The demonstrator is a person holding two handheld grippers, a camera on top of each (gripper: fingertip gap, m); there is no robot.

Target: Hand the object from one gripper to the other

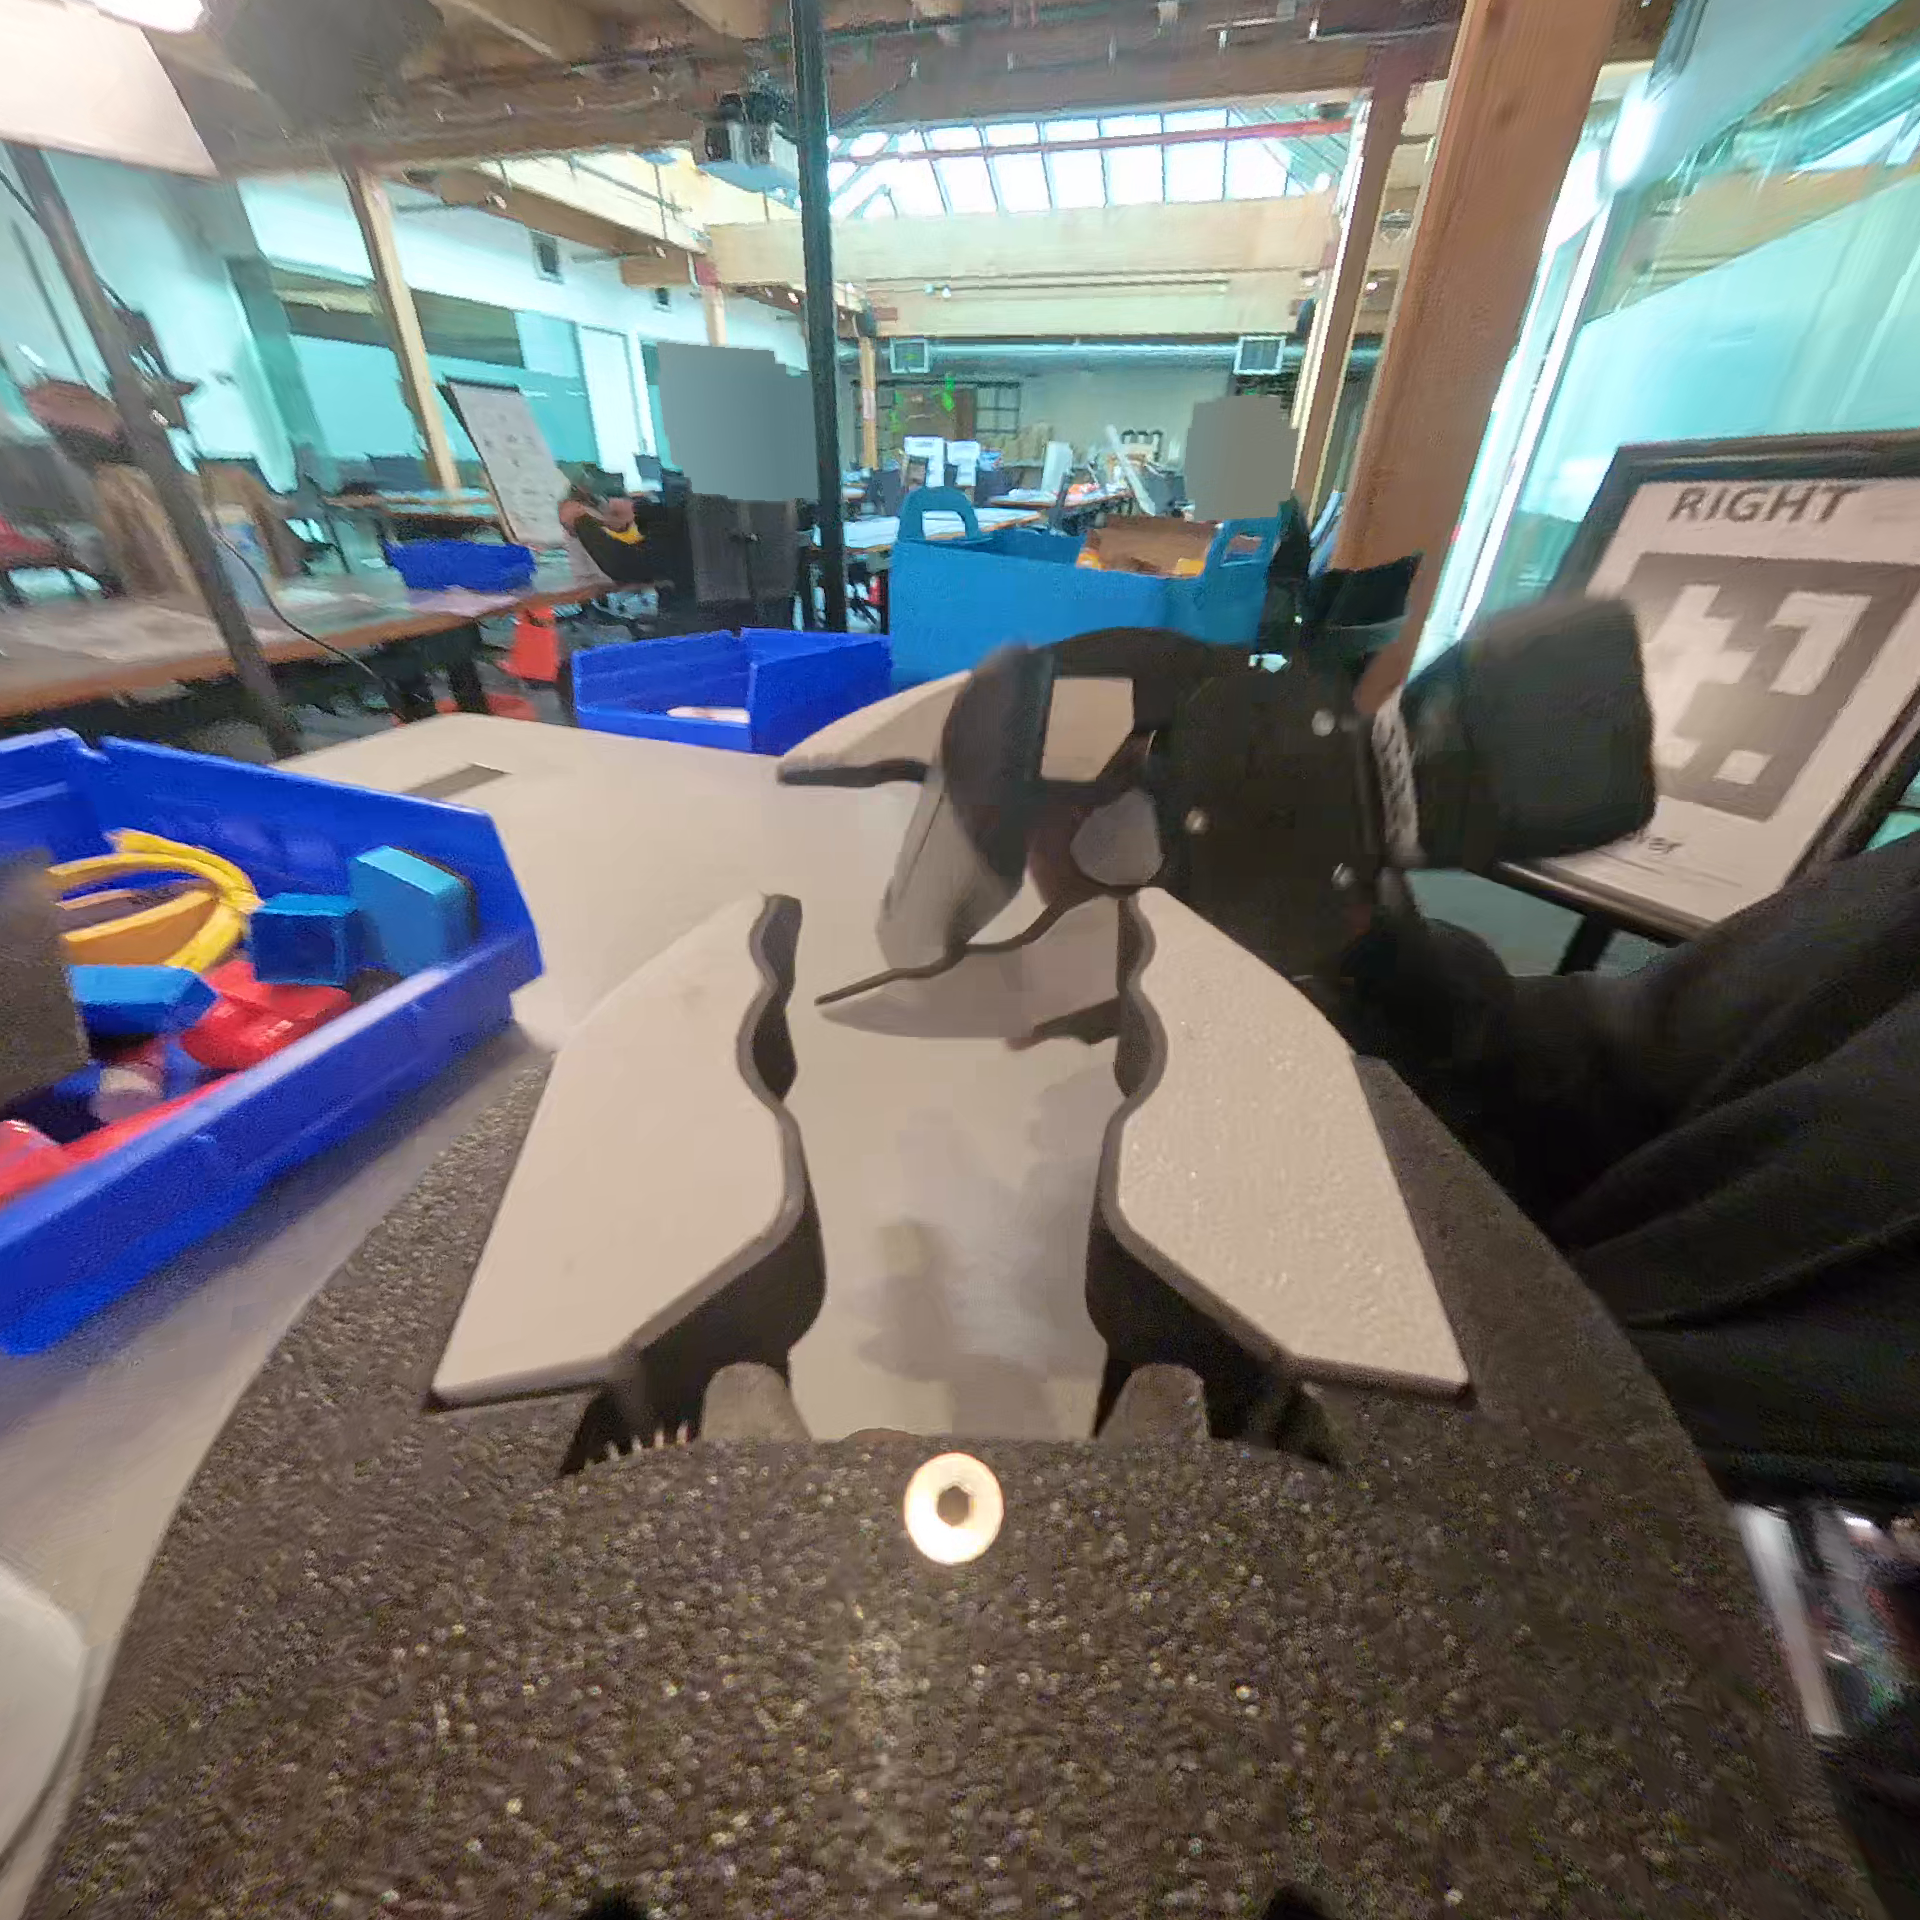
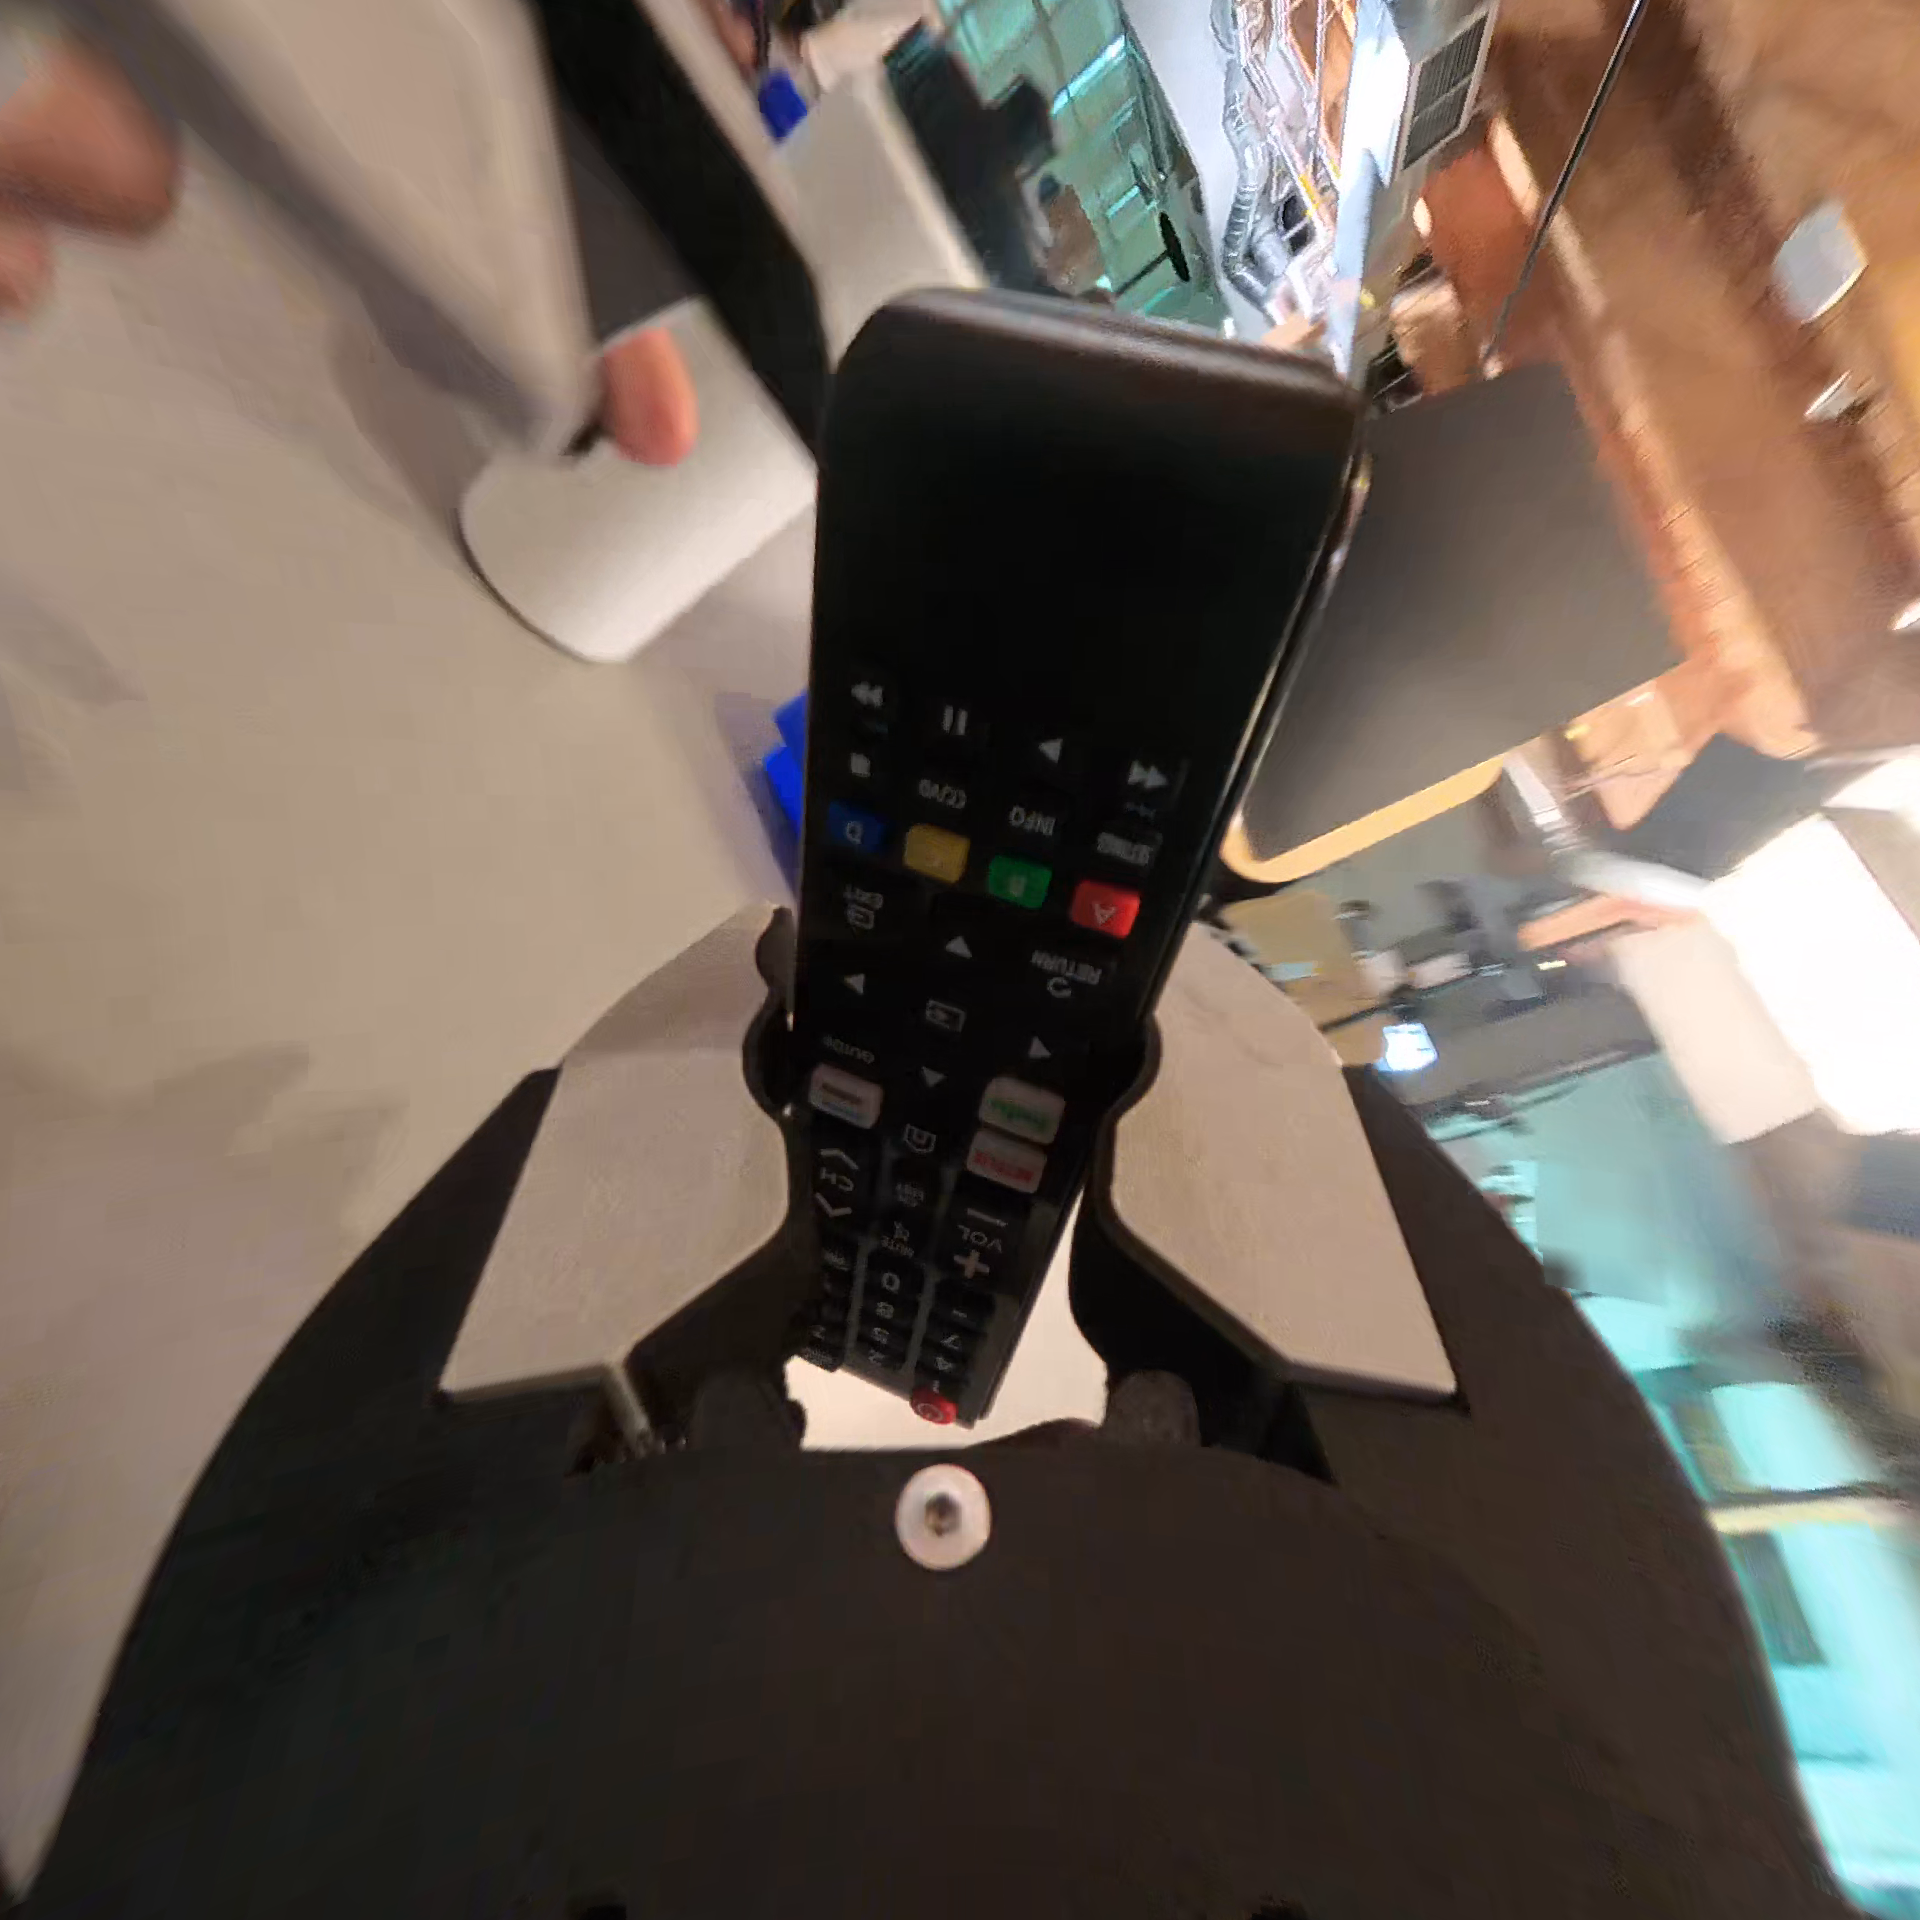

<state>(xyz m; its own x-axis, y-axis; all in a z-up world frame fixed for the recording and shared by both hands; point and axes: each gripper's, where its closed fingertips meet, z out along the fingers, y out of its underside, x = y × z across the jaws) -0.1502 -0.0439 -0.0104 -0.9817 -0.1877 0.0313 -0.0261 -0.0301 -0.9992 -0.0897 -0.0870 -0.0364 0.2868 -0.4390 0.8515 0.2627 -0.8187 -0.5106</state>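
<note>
A black remote control (image 2: 1039, 644) with coloured buttons is clamped between the two grey fingers of my right gripper (image 2: 966, 935). Its button end sits deep in the jaws and its plain end sticks out well past the fingertips. In the left wrist view my left gripper (image 1: 951, 935) is open and empty above the grey table (image 1: 623, 831). The right gripper (image 1: 935, 821) hangs just ahead of it and slightly right, rolled on its side, with a dark shape (image 1: 992, 748) between its fingers that looks like the remote. A gloved hand (image 1: 1538, 727) holds that gripper.
A blue bin (image 1: 343, 1132) of blue, red and yellow blocks stands at the left on the table. A second blue bin (image 1: 727, 686) stands at the far edge. A framed marker board (image 1: 1766, 665) leans at the right. A person's finger (image 2: 644, 405) rests on a white rounded part (image 2: 623, 540).
</note>
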